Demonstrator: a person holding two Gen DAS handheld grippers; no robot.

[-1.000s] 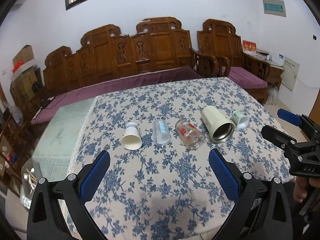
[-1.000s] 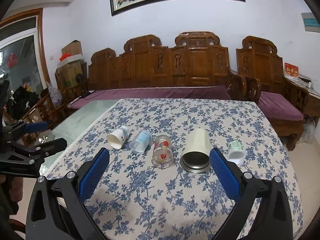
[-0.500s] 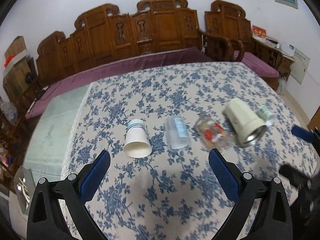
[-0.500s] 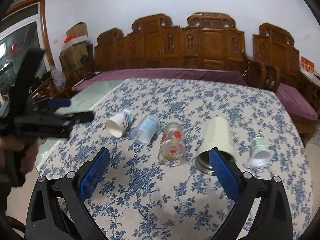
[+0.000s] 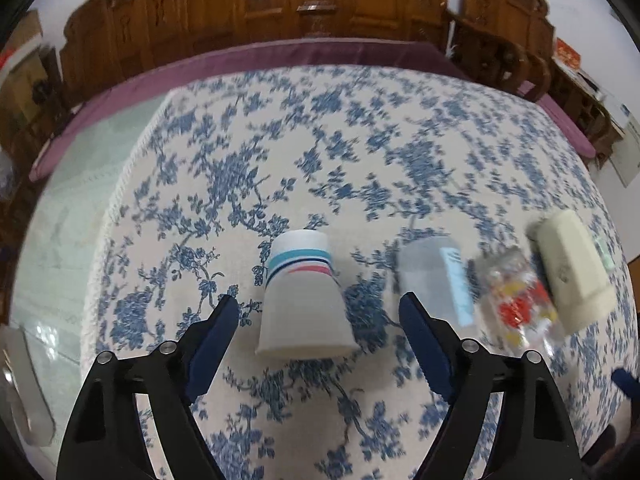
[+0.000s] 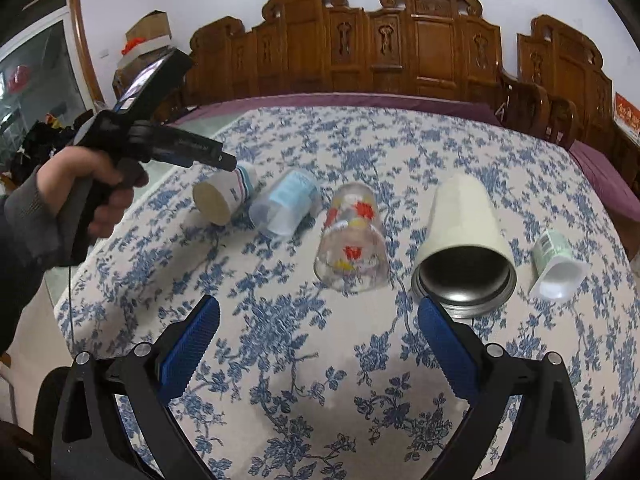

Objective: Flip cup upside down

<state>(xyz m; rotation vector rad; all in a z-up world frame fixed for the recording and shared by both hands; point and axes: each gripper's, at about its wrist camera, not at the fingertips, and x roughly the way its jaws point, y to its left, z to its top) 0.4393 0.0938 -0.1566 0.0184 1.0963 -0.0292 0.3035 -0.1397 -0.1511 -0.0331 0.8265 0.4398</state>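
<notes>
Over on the left end of the row, the left gripper has dropped in close from where it hung back a second ago, and its jaws, spread wide, now sit either side of the paper cup without touching it. So I'd guess the grab is next and the flip hasn't started.

That cup lies on its side on the flowered surface, mouth toward the camera, and from the right view it looks empty. Next along are a clear plastic cup, a printed glass, a cream tumbler with a bare metal inside, and a small white pot (all tipped over, nothing spilled that I can see).

The right gripper hangs back with jaws wide, holding nothing.
</notes>
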